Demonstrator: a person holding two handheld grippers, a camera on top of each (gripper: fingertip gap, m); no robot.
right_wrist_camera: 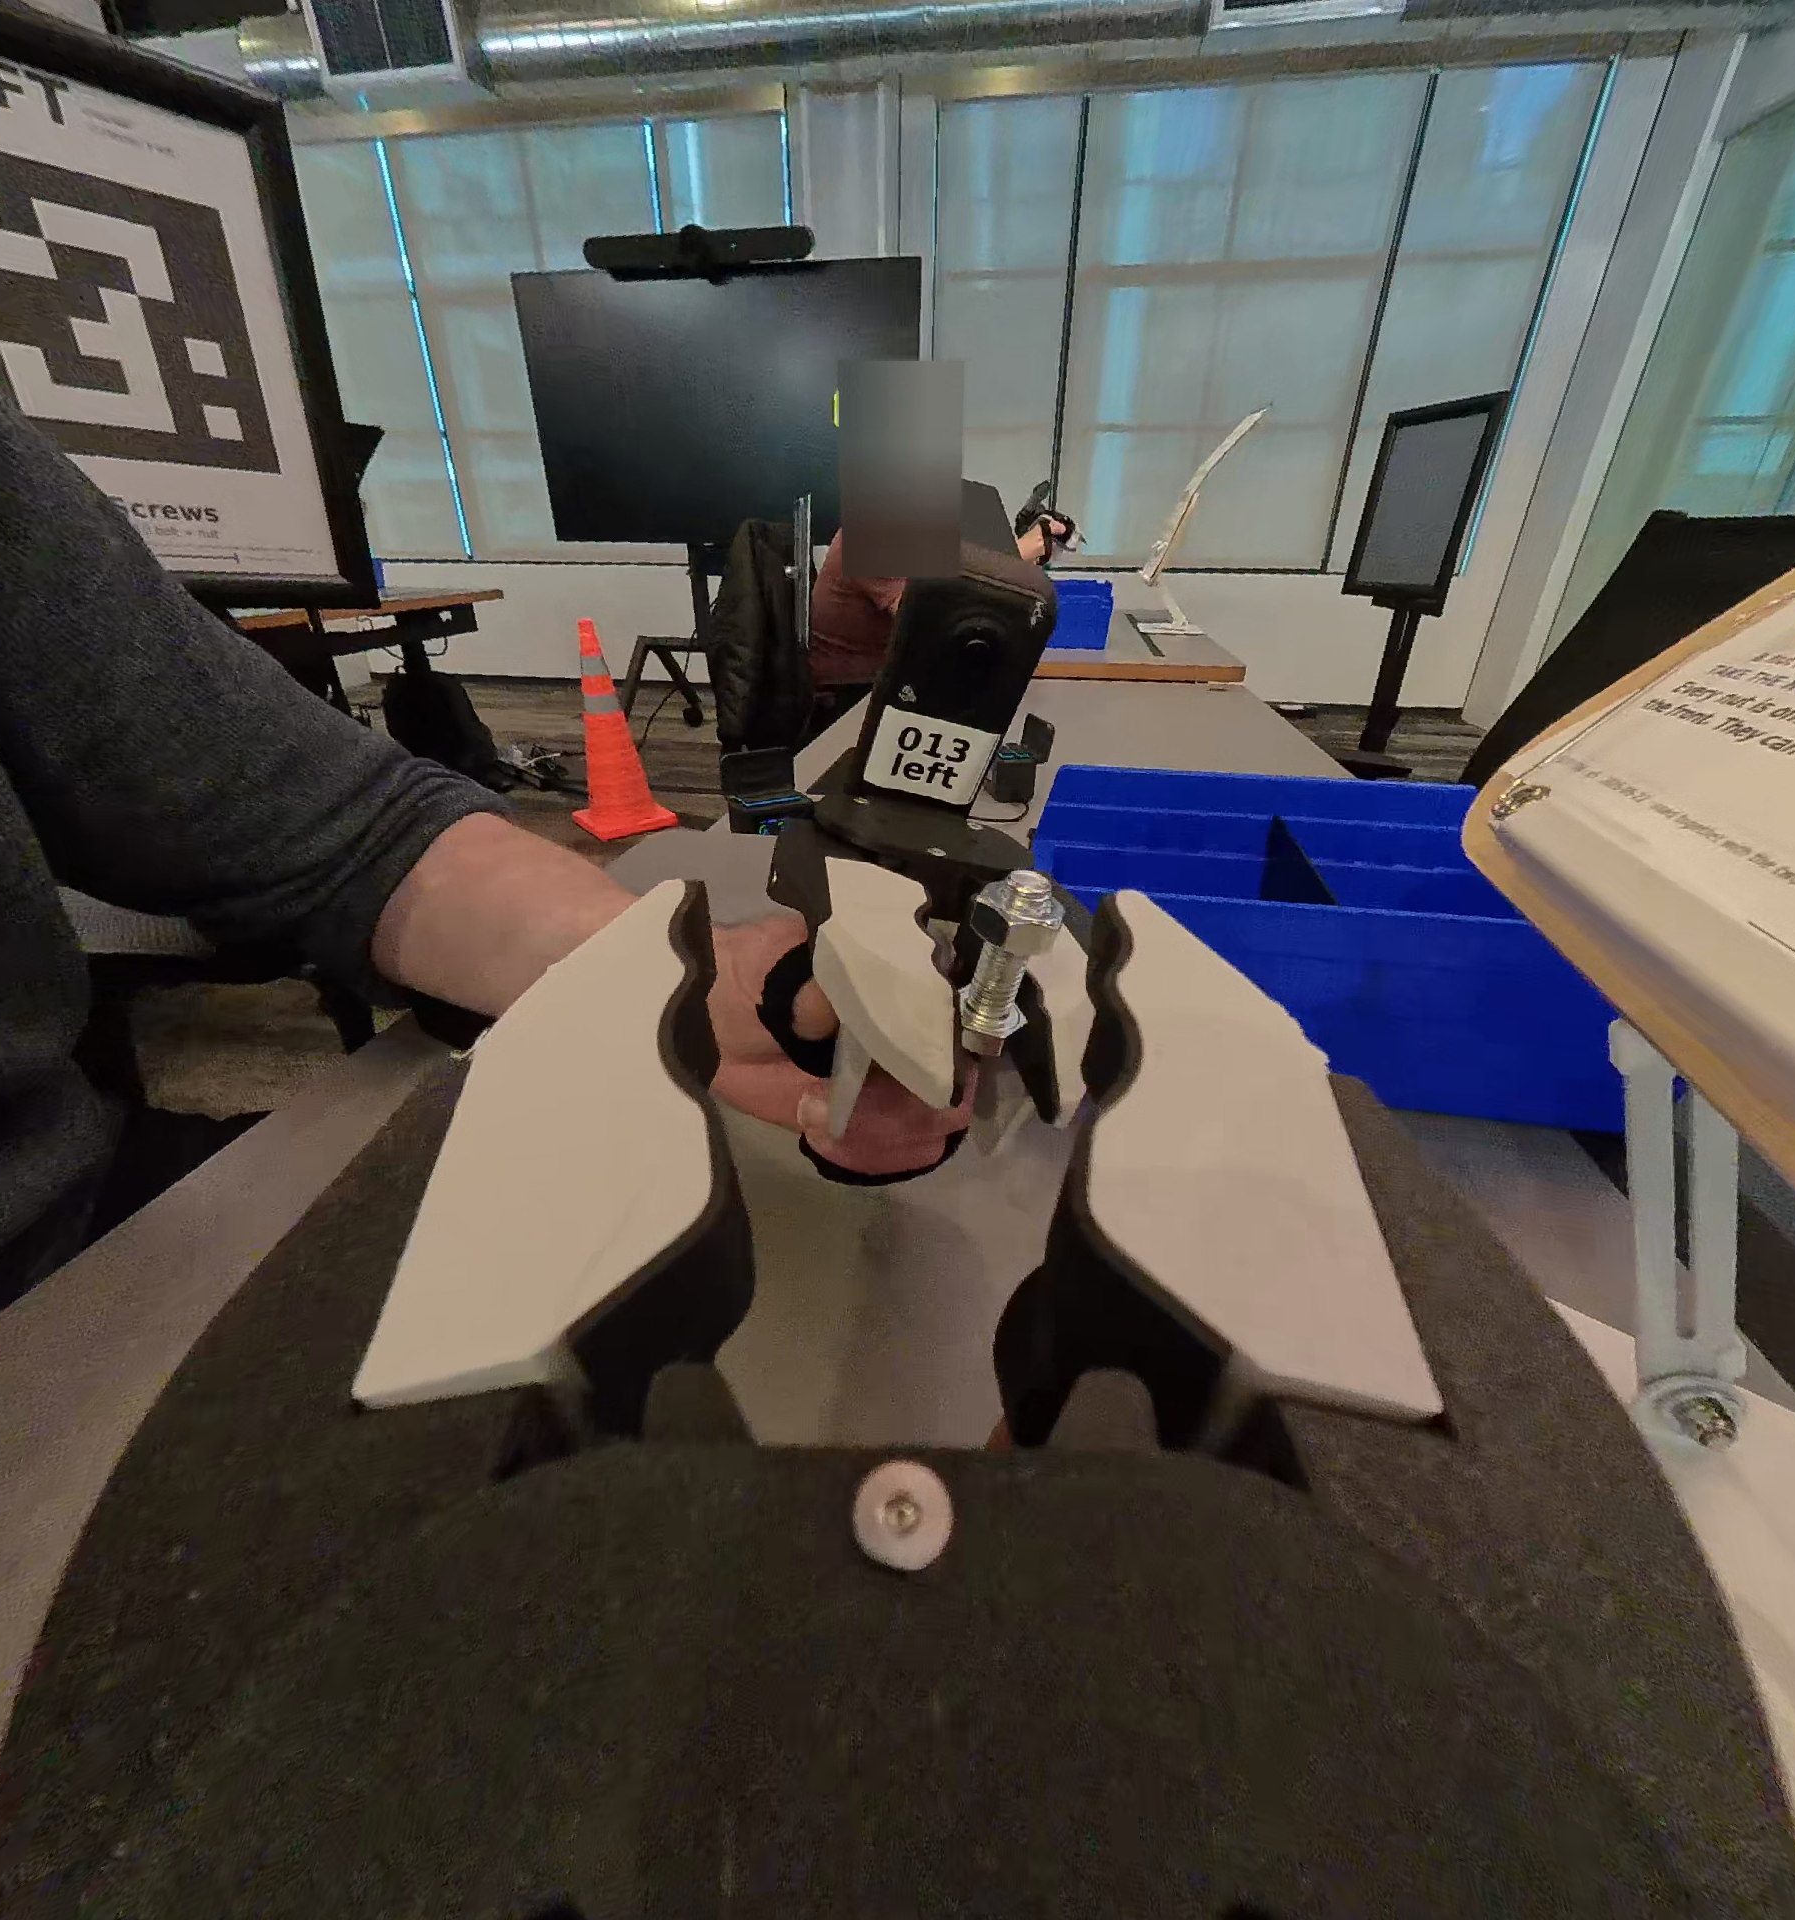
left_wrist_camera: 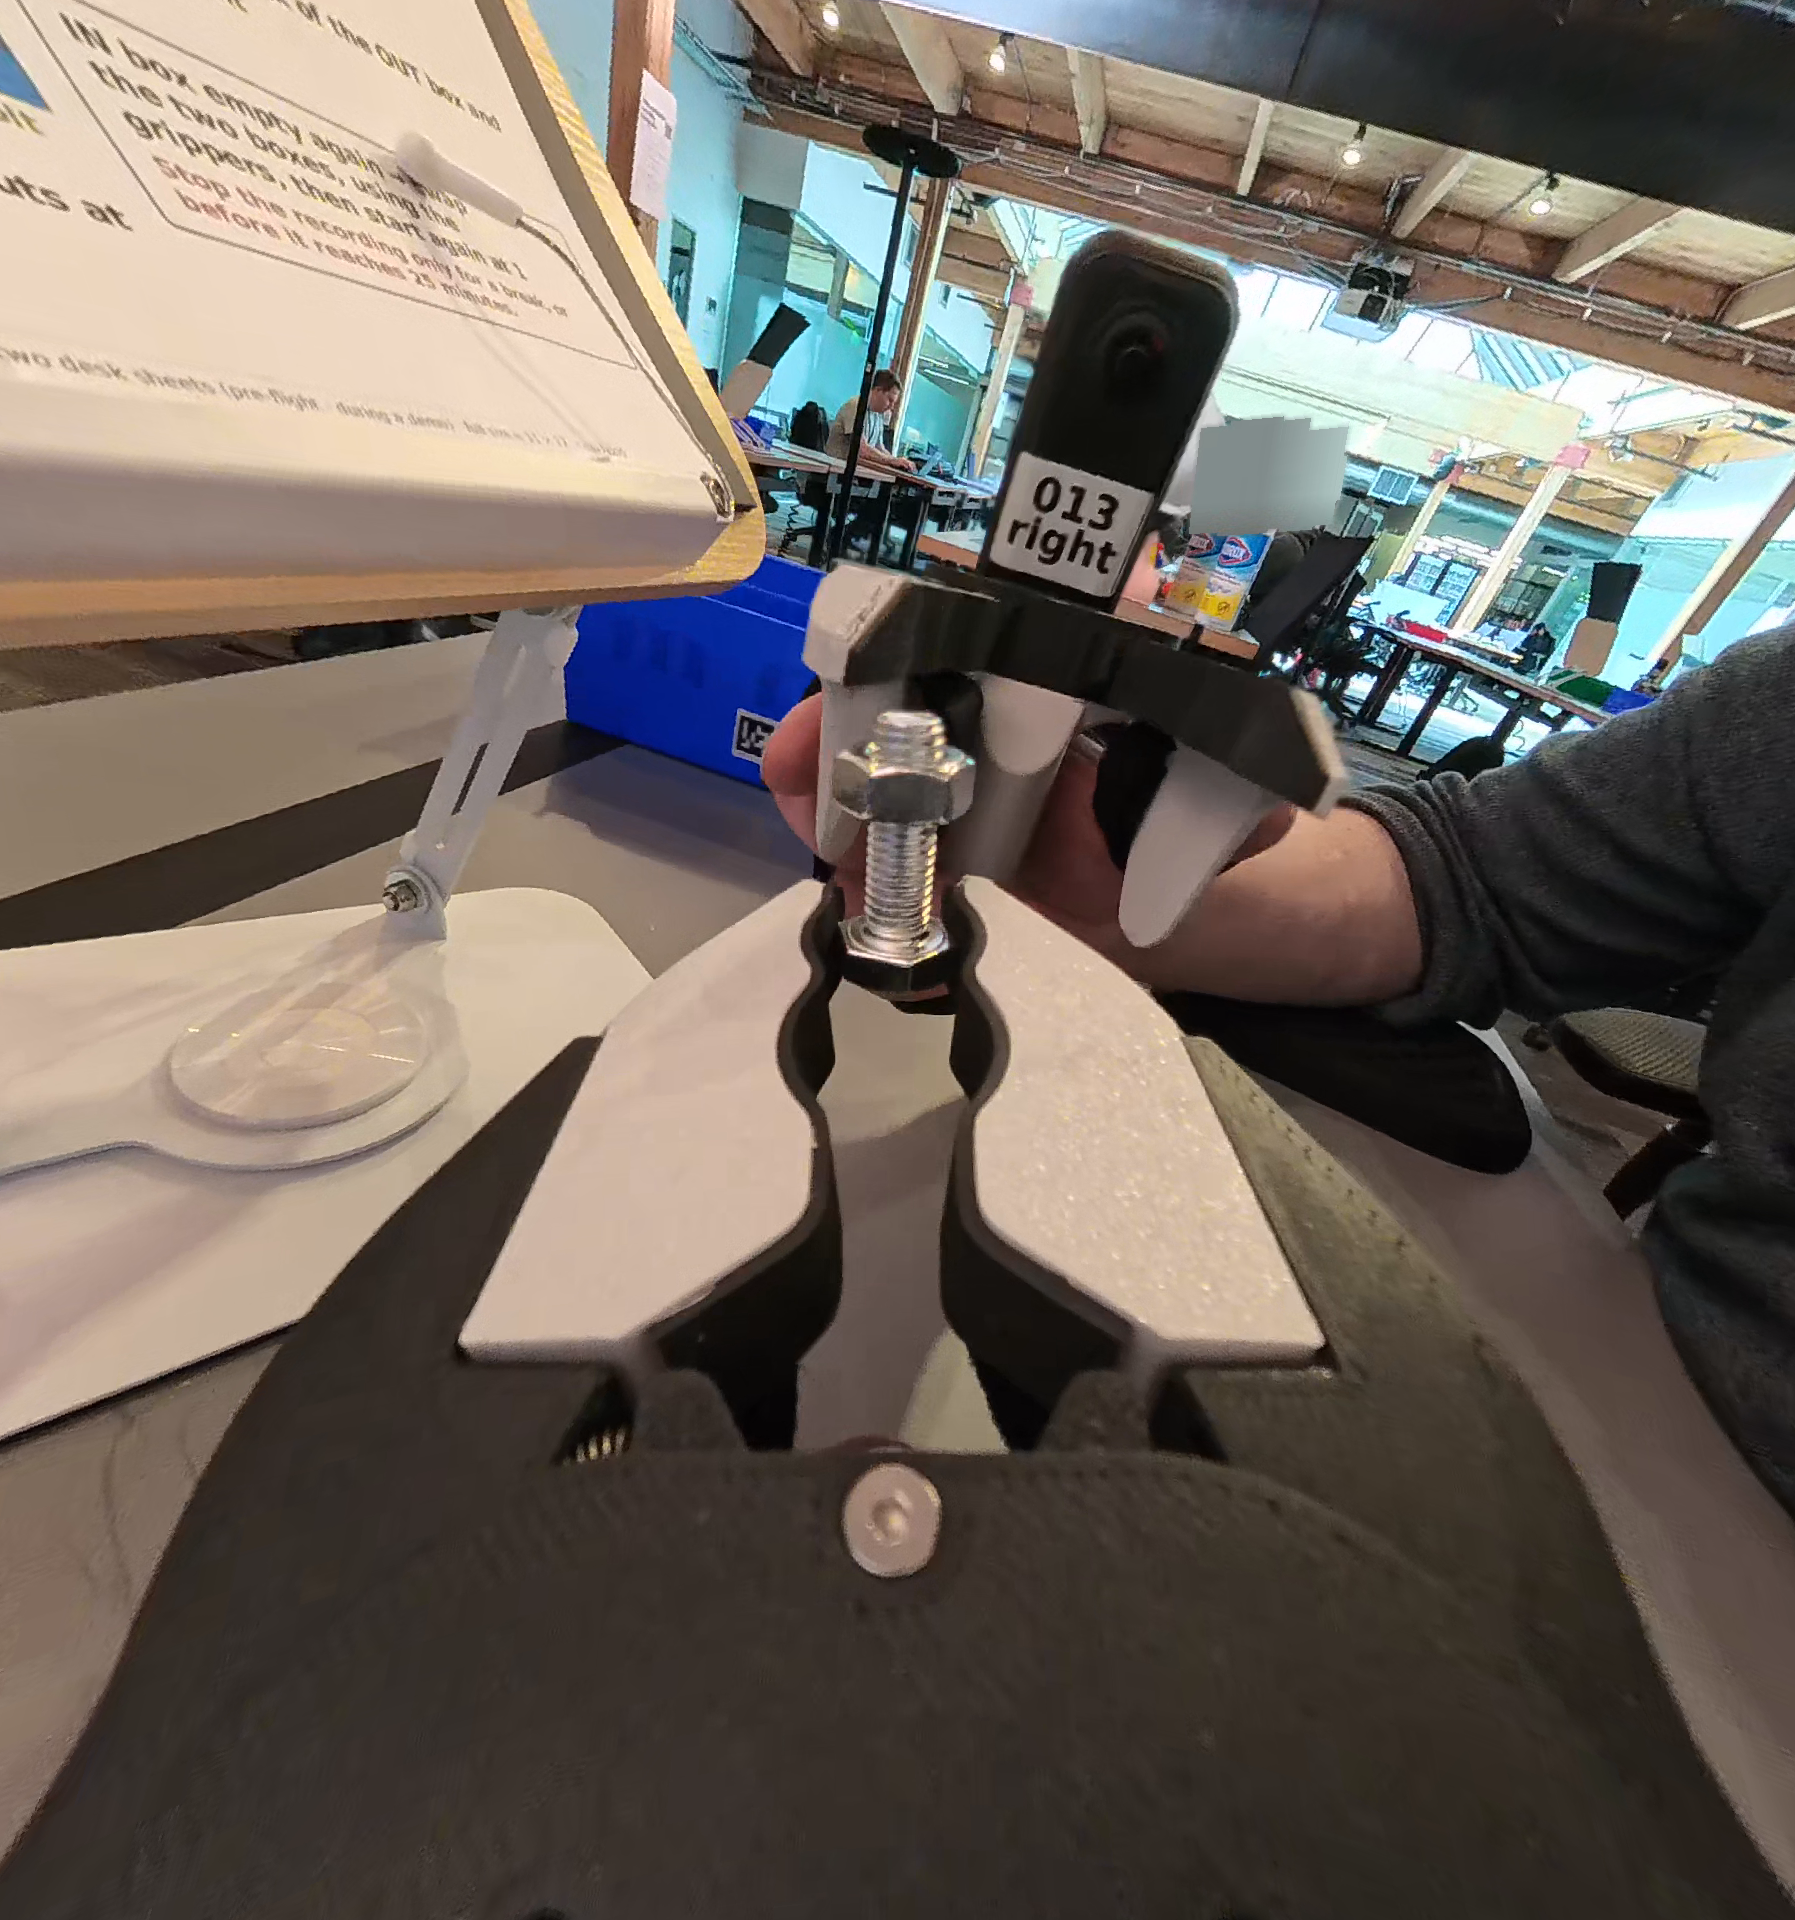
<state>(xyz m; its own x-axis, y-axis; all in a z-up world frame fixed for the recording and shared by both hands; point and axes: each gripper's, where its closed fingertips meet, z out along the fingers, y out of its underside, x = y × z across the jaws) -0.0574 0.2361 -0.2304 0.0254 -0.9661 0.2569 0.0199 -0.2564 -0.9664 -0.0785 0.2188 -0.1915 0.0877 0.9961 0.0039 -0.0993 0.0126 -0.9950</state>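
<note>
Left gripper (left_wrist_camera: 888,940): clenched on the head of a silver bolt (left_wrist_camera: 898,878), centre frame, shaft upright.
Nut (left_wrist_camera: 903,779): threaded high on the shaft, near its tip.
Right gripper (right_wrist_camera: 898,997): released, fingers spread either side of the bolt, touching nothing.
Bin (right_wrist_camera: 1392,935): blue, on the tabletop (right_wrist_camera: 1163,717), right of frame.
Technique: judged best to centre the open fingers on the nut flats, with the bolt kept vertical.

A silver bolt (left_wrist_camera: 898,873) is gleaming; a blue bin (right_wrist_camera: 1392,935) and an orange, grey-banded cone (right_wrist_camera: 612,738) are showing behind.
</note>
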